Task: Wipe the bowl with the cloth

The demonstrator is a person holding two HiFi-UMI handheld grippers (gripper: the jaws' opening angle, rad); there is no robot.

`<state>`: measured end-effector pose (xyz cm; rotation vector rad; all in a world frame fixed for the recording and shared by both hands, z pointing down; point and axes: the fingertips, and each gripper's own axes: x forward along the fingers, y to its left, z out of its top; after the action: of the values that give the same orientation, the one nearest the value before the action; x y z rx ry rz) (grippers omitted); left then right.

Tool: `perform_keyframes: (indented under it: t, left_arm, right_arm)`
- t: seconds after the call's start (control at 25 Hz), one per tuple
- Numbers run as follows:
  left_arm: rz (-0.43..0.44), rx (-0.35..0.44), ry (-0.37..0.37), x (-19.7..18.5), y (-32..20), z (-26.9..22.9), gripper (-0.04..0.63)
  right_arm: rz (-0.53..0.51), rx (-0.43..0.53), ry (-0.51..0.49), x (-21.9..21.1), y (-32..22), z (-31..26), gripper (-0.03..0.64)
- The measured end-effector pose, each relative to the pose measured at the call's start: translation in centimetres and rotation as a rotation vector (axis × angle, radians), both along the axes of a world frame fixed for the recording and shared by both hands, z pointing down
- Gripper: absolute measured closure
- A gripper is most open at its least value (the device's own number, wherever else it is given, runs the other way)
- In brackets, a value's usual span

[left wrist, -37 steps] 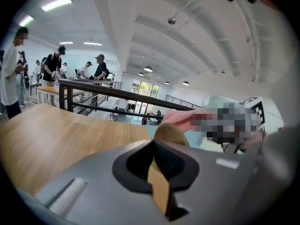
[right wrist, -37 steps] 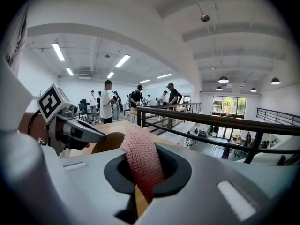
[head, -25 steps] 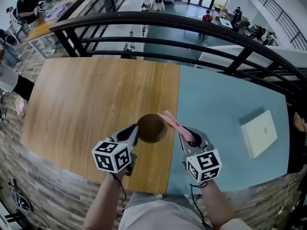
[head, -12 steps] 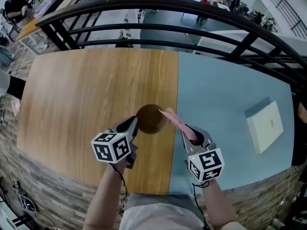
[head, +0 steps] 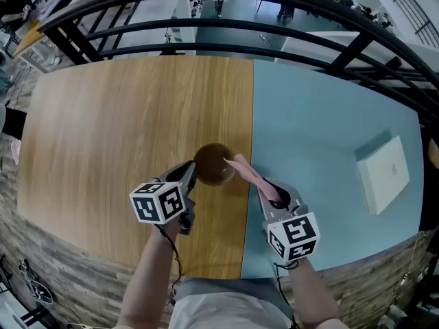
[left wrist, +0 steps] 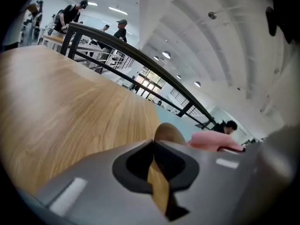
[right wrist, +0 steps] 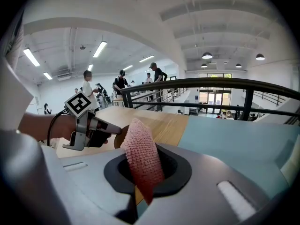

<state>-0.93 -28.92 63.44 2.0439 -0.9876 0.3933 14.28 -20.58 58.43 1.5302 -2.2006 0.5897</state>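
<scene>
A brown wooden bowl (head: 214,163) is over the wooden half of the table (head: 103,136), close to the seam with the blue half. My left gripper (head: 191,173) is shut on the bowl's near-left rim. In the left gripper view the rim (left wrist: 158,186) runs between the closed jaws. My right gripper (head: 265,188) is shut on a pink knitted cloth (head: 245,171). The cloth's free end reaches the bowl's right rim. In the right gripper view the cloth (right wrist: 143,158) stands up out of the jaws, with the bowl (right wrist: 119,138) and the left gripper (right wrist: 112,129) behind it.
A white flat box (head: 384,173) lies on the blue half (head: 315,136) at the right. A black railing (head: 226,26) runs along the table's far edge, with a lower floor and people beyond it.
Both grippers have come down toward the table, the left with the bowl and the right with the cloth. Their grips are unchanged.
</scene>
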Motion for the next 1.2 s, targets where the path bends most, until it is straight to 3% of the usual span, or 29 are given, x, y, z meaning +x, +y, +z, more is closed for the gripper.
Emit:
perform_keyframes:
  t: [0.2, 0.44, 0.88, 1.04, 1.2]
  left_arm:
    - [-0.009, -0.056, 0.051, 0.6, -0.7, 2.5, 0.588]
    - [-0.034, -0.076, 0.054, 0.6, -1.3, 4.1, 0.581]
    - [0.021, -0.037, 0.043, 0.9, -1.4, 4.2, 0.574]
    - [0.010, -0.030, 0.056, 0.6, -1.2, 4.1, 0.523]
    - [-0.014, -0.020, 0.072, 0.1, -0.9, 2.9, 0.523]
  right_arm:
    - [0.008, -0.020, -0.013, -0.3, 0.3, 1.7, 0.606]
    - [-0.009, -0.043, -0.015, -0.3, 0.8, 2.7, 0.606]
    - [-0.033, -0.058, 0.025, -1.2, 1.3, 3.6, 0.606]
    - [-0.054, -0.048, 0.058, -1.9, 1.3, 3.3, 0.605]
    - [-0.021, -0.025, 0.037, -2.0, 1.1, 2.1, 0.606]
